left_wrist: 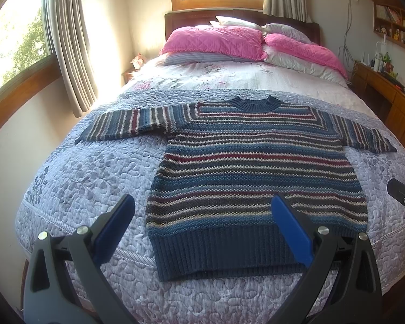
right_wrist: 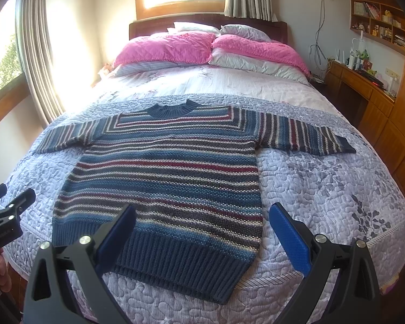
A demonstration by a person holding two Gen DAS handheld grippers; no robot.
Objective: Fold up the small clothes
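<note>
A striped knit sweater (left_wrist: pixel 253 167) in blue, grey, dark red and cream lies flat on the bed, collar far, ribbed hem near, both sleeves spread sideways. My left gripper (left_wrist: pixel 202 202) hovers open over the hem's left part, holding nothing. The same sweater (right_wrist: pixel 170 172) fills the right wrist view, where my right gripper (right_wrist: pixel 202 208) stands open above the hem's right part, also holding nothing. The right gripper's fingers (left_wrist: pixel 402 191) show at the left wrist view's right edge. The left gripper's fingers (right_wrist: pixel 10 205) show at the right wrist view's left edge.
The sweater rests on a lilac quilted bedspread (left_wrist: pixel 89 178). Pink and grey pillows (left_wrist: pixel 216 41) lie by the dark headboard. Curtained windows stand left and behind. A wooden desk with shelves (right_wrist: pixel 370 81) runs along the right wall. The bed's foot edge is just below the hem.
</note>
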